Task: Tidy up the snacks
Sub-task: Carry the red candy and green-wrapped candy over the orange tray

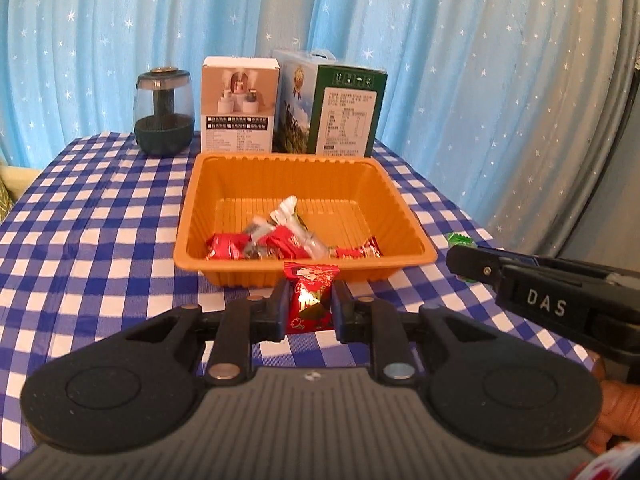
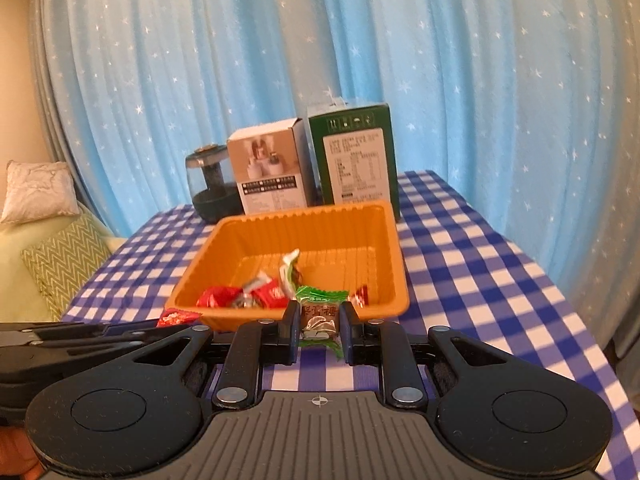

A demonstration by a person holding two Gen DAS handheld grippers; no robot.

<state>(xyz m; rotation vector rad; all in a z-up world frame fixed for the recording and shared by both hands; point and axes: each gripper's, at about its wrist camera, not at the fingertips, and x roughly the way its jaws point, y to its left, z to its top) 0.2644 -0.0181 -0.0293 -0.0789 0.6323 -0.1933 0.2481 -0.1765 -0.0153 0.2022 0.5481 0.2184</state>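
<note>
An orange plastic tray (image 1: 404,204) (image 2: 384,248) sits mid-table on the blue checked cloth, holding several wrapped candies (image 1: 280,240) (image 2: 256,294), mostly red. My left gripper (image 1: 310,304) is shut on a red wrapped candy (image 1: 310,300), held just short of the tray's near rim. My right gripper (image 2: 320,324) is shut on a green-and-brown wrapped candy (image 2: 320,316), also in front of the near rim. The right gripper (image 1: 464,258) reaches in from the right of the left wrist view, the green wrapper (image 1: 458,239) showing at its tip. The left gripper's red candy (image 2: 176,317) peeks in at the left of the right wrist view.
Behind the tray stand a dark glass jar (image 1: 164,114) (image 2: 212,184), a white box (image 1: 239,106) (image 2: 270,168) and a green box (image 1: 344,112) (image 2: 356,160). A blue star curtain hangs behind. Cushions (image 2: 60,264) lie left of the table. A person's fingers (image 1: 612,408) show lower right.
</note>
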